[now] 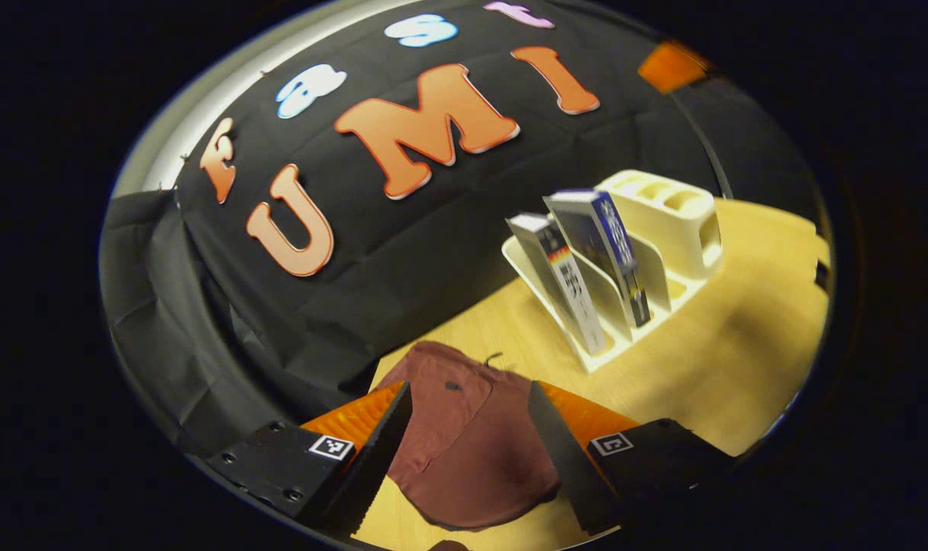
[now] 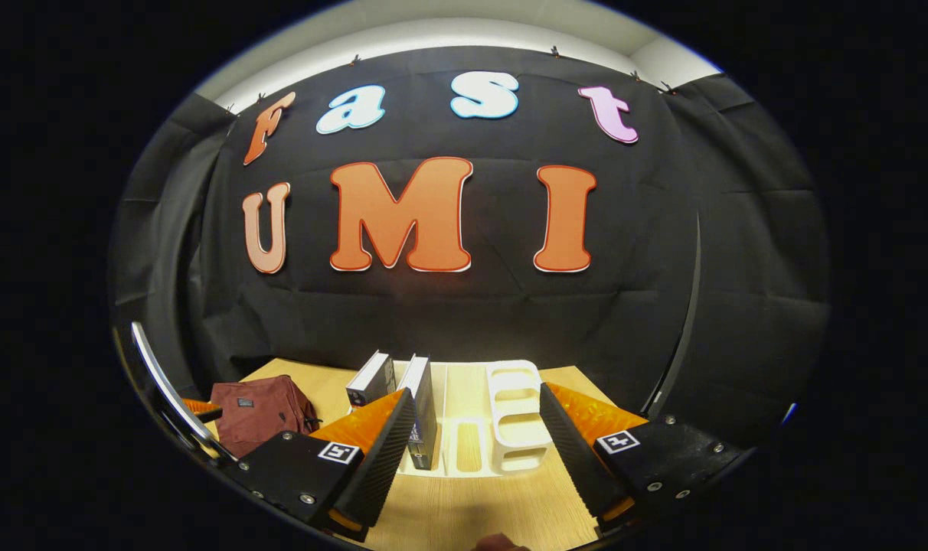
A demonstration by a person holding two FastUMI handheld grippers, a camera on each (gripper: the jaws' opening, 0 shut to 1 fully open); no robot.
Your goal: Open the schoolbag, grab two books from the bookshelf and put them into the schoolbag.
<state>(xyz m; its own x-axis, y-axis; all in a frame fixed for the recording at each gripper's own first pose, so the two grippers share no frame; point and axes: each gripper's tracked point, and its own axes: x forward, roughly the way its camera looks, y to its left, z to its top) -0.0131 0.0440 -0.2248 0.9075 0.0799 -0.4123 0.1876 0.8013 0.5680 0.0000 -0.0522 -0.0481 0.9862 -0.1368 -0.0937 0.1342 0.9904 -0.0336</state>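
Note:
A dark red schoolbag point(image 1: 472, 444) lies on the wooden table point(image 1: 740, 360), its top closed as far as I can see. My left gripper point(image 1: 470, 428) hangs open just above it, fingers spread over the bag. To the right stands a white bookshelf point(image 1: 663, 229) holding two upright books point(image 1: 567, 283) point(image 1: 606, 245). In the right gripper view the same books point(image 2: 372, 379) point(image 2: 422, 405) stand in the bookshelf point(image 2: 510, 413) straight ahead. My right gripper point(image 2: 475, 440) is open in front of it, empty. The schoolbag point(image 2: 261, 413) sits at the left, with the other gripper's fingertip point(image 2: 202, 409) beside it.
The black cloth wall point(image 2: 464, 306) rises right behind the table. The bookshelf has empty cup-like compartments point(image 1: 678, 200) at its far end. Bare tabletop point(image 2: 472, 513) lies between my right gripper and the shelf.

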